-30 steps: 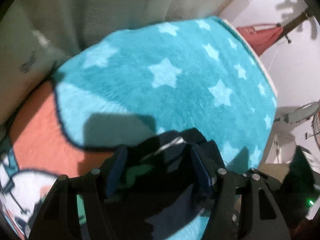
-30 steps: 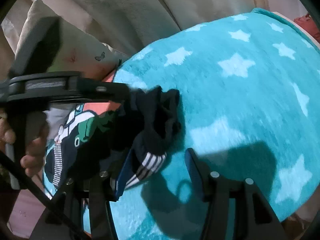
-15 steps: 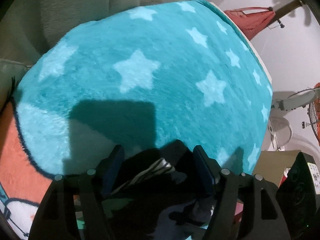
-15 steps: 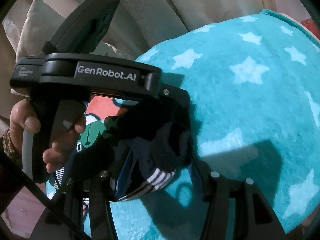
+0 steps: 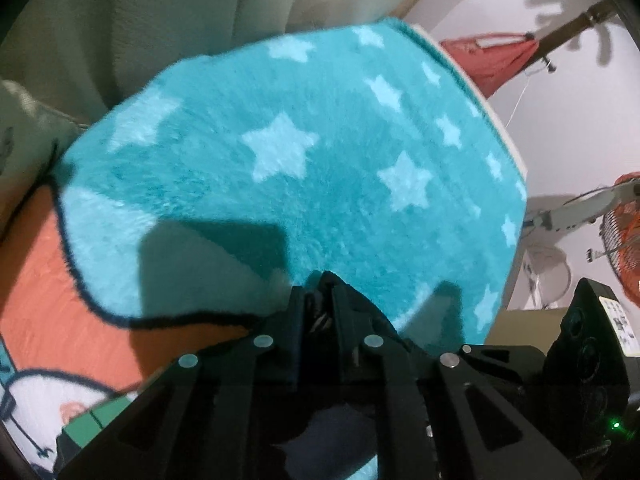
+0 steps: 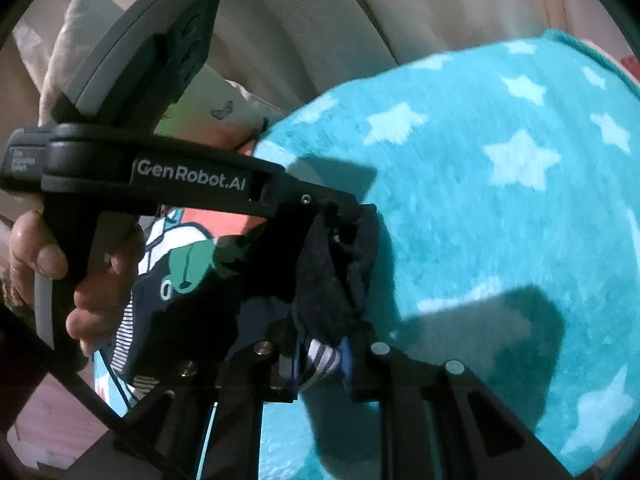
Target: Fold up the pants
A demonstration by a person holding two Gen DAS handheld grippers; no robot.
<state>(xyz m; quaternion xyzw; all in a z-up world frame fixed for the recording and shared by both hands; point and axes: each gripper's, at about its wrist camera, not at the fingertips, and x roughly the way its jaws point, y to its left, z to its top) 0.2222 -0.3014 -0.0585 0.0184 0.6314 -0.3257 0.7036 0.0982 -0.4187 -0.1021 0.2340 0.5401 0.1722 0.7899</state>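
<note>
Dark navy pants (image 6: 320, 280) with a white-striped hem lie bunched on a teal star blanket (image 6: 500, 240). My right gripper (image 6: 320, 360) is closing, and its pads press on the striped hem at the near side of the bunch. My left gripper (image 6: 332, 210), held by a hand (image 6: 40, 252), reaches in from the left and pinches the far edge of the same bunch. In the left wrist view my left gripper (image 5: 322, 300) is closing, with a thin fold of the dark pants (image 5: 325, 280) pressed between its fingers over the blanket (image 5: 320, 180).
An orange and white cartoon sheet (image 5: 36, 280) lies left of the blanket. A pale pillow (image 6: 60, 60) and beige curtain (image 5: 160, 20) sit behind. Beyond the blanket's right edge are a hanging red cloth (image 5: 492, 56) and a fan (image 5: 624, 240).
Both grippers stood wide around the bunched pants; now both have closed on the fabric. The left gripper came in beside the right one over the bunch.
</note>
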